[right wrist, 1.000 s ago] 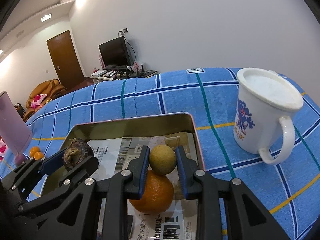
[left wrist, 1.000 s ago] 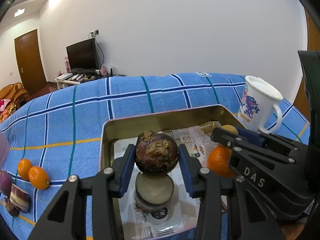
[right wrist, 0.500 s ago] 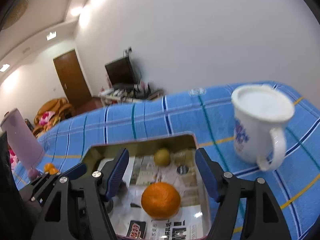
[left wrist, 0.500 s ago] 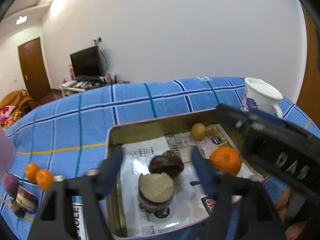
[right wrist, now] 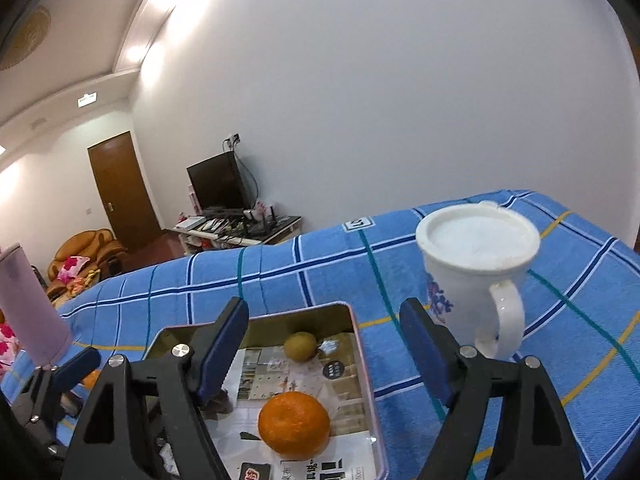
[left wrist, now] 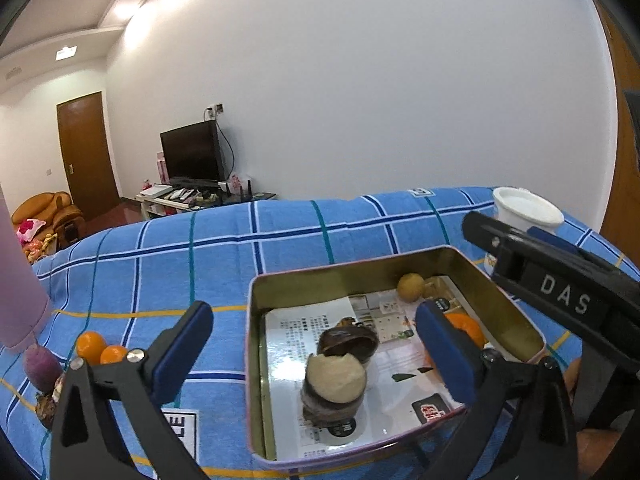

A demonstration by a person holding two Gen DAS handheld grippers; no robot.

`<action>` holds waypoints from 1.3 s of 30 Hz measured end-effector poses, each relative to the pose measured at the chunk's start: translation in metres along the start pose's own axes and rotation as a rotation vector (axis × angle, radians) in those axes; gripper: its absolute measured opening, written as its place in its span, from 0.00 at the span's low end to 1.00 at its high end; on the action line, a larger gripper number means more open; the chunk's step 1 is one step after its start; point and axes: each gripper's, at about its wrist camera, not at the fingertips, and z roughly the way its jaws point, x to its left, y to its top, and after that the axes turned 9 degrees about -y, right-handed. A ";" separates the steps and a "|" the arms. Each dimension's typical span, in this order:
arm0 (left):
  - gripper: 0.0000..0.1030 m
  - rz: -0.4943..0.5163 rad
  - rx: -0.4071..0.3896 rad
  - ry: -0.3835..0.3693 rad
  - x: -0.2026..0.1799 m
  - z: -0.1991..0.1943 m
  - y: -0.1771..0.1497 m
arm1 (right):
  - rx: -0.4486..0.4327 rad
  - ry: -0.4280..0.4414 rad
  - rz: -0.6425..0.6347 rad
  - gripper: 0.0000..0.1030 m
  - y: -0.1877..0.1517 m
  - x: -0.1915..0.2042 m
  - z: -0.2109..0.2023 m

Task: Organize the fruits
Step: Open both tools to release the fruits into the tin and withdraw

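Fruits (left wrist: pixel 347 339) in tin (left wrist: pixel 360 268) (mug (right wrist: pixel 476 276) beside)

Bright ceiling lights (left wrist: pixel 66 53) up left of the gripper glare on the wall; sharp focus, fisheye-bent, dark-cornered edges.

blue cloth (left wrist: pixel 168 280) checked with navy, white, teal and yellow lines. gold-walled tin (left wrist: pixel 360 270) with a pinkish rim, lined with printed white paper (left wrist: pixel 296 326). orange mandarin (right wrist: pixel 294 424), yellow-green fruit (right wrist: pixel 301 346), dark brown fruit (left wrist: pixel 347 342). white mug (right wrist: pixel 476 276) with blue print. pink bottle (right wrist: pixel 28 312).
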 end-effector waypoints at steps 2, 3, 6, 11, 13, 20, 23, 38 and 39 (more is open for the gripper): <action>1.00 -0.004 -0.009 0.012 0.004 -0.003 0.000 | -0.015 -0.009 -0.010 0.77 -0.001 0.001 -0.003; 1.00 -0.003 -0.014 0.020 0.005 -0.004 -0.001 | -0.025 -0.014 -0.016 0.77 -0.001 0.002 -0.004; 1.00 0.011 -0.031 0.054 0.007 -0.008 -0.001 | -0.076 -0.027 -0.038 0.77 -0.002 0.004 -0.012; 1.00 0.024 -0.052 0.098 0.012 -0.014 -0.003 | -0.180 -0.069 -0.085 0.77 -0.005 0.008 -0.027; 1.00 0.025 -0.057 0.112 0.013 -0.015 -0.004 | -0.169 -0.069 -0.086 0.77 -0.005 0.009 -0.028; 1.00 0.027 -0.061 0.124 0.016 -0.020 -0.007 | -0.144 -0.076 -0.083 0.77 -0.007 0.011 -0.031; 1.00 0.017 -0.058 0.128 0.020 -0.022 -0.008 | -0.123 -0.063 -0.077 0.77 -0.008 0.012 -0.031; 1.00 -0.051 -0.038 0.131 0.051 -0.036 -0.017 | -0.089 -0.026 -0.021 0.77 -0.014 0.018 -0.033; 1.00 -0.054 -0.036 0.134 0.053 -0.037 -0.018 | -0.091 -0.025 -0.019 0.77 -0.015 0.019 -0.034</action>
